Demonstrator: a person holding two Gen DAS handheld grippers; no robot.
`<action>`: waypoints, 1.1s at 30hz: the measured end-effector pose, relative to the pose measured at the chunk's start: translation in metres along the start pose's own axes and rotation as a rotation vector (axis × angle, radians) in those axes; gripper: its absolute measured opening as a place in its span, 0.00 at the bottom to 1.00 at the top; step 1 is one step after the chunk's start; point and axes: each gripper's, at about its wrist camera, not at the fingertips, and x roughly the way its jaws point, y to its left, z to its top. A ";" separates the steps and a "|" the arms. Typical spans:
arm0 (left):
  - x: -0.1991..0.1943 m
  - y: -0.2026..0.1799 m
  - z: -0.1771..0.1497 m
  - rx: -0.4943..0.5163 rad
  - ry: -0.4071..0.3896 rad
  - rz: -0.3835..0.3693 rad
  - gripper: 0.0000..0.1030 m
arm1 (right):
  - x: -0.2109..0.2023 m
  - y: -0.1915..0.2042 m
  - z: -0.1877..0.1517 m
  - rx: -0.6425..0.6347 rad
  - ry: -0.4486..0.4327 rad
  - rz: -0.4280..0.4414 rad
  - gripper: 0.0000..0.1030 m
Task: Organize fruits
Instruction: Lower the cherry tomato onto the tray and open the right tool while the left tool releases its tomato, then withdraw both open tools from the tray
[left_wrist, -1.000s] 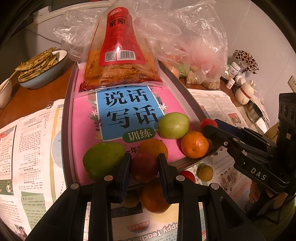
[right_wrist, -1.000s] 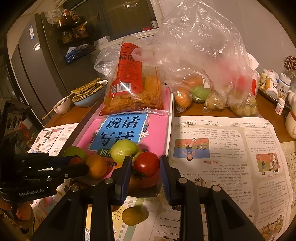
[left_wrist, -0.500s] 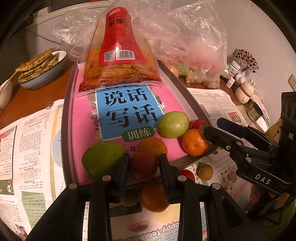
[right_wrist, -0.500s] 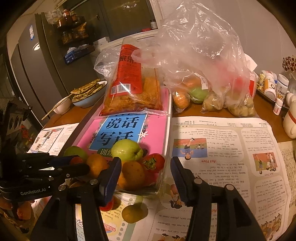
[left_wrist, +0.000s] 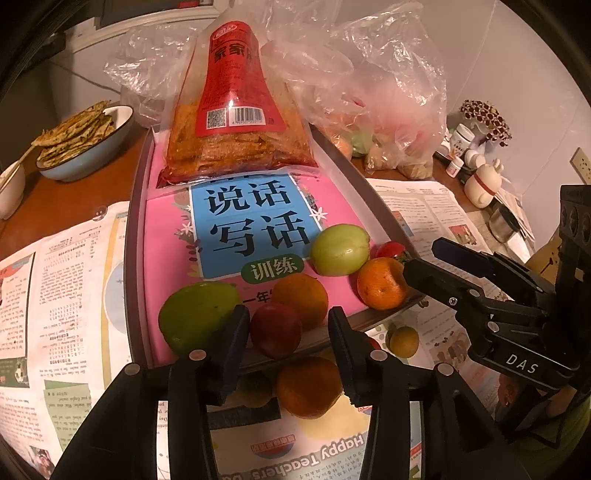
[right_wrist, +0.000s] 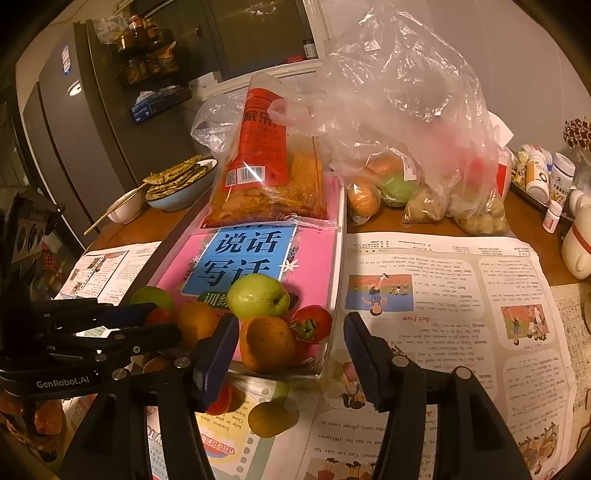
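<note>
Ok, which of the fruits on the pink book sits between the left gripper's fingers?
The dark red fruit at the book's near edge. The left gripper brackets it with its jaws apart; the green fruit and orange lie outside them.

Fruit inside the clear plastic bag (right_wrist: 417, 122) was blurred by the film, showing only as orange, green and tan lumps. A red fruit (left_wrist: 389, 249) on the tray (left_wrist: 133, 236) was mostly hidden behind an orange (left_wrist: 380, 282). Below the tray's near edge, an orange (left_wrist: 308, 387) was partly covered. Labels on the small bottles (right_wrist: 554, 177) were too small to read.
</note>
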 end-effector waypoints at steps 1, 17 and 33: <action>-0.001 0.000 0.000 0.001 -0.002 0.002 0.46 | -0.001 0.000 0.000 0.000 -0.001 -0.001 0.57; -0.013 0.001 -0.001 -0.001 -0.030 0.031 0.59 | -0.011 0.003 0.001 -0.002 -0.022 -0.011 0.62; -0.025 -0.002 -0.004 0.010 -0.059 0.047 0.73 | -0.016 0.006 0.001 -0.005 -0.033 -0.010 0.70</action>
